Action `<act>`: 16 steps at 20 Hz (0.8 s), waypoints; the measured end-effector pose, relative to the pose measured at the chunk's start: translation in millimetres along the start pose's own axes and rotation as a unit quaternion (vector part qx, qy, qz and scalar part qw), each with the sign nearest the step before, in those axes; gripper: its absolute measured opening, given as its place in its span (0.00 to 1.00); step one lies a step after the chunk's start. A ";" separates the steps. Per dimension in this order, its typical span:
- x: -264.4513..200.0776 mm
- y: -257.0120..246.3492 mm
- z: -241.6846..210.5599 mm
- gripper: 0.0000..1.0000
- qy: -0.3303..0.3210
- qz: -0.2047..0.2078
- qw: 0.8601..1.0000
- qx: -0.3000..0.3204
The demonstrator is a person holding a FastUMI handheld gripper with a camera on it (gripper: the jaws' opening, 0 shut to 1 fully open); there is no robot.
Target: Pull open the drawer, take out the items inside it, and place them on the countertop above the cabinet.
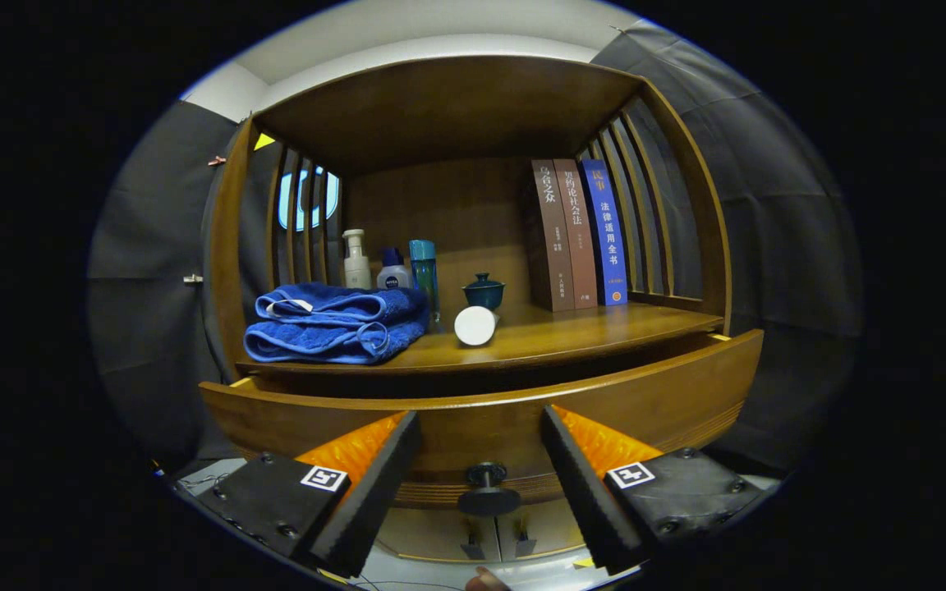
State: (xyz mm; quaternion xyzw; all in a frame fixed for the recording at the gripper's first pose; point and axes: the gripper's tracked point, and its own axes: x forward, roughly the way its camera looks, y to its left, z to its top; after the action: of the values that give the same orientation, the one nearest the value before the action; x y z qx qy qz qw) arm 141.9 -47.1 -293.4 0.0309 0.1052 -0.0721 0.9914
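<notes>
**Q:** Hovering in front of the drawer (481, 410) — where was everything, taking its knob (487, 492) as the mark?

**A:** My gripper (481, 468) stood released, its fingers spread wide to either side of the knob and clear of it, gripping nothing. The drawer front rose just above and behind the knob, drawn partway out from under the countertop (588, 332). Its inside was hidden from me behind the front's rim, so I could not say what lay in it.

**Q:** And higher up?

**A:** Well above the knob, on the countertop, lay a white cylinder (475, 325) on its side, with a folded blue towel (333, 324) to its left, bottles (391, 267) behind that, a small lidded cup (484, 290), and three books (578, 234) standing to the right.

**Q:** How did you judge the handling?

**A:** The drawer looked like solid wood, stiff and fairly heavy, likely to slide straight if pulled by the knob. That small round knob on its narrow stem was the one place to take hold, pinched squarely so it would not slip. Whatever was inside, I expected to reach over the rim from above.
</notes>
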 end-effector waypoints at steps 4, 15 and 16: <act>17.9 0.2 0.5 0.99 0.000 -0.001 1.000 -0.001; 33.9 3.1 1.3 0.99 0.006 -0.008 1.000 -0.001; 33.5 1.7 1.6 0.99 0.007 -0.010 1.000 -0.005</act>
State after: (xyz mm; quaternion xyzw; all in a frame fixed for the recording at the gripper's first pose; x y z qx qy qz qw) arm 174.9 -50.1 -298.8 0.0253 0.1133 -0.0814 0.9899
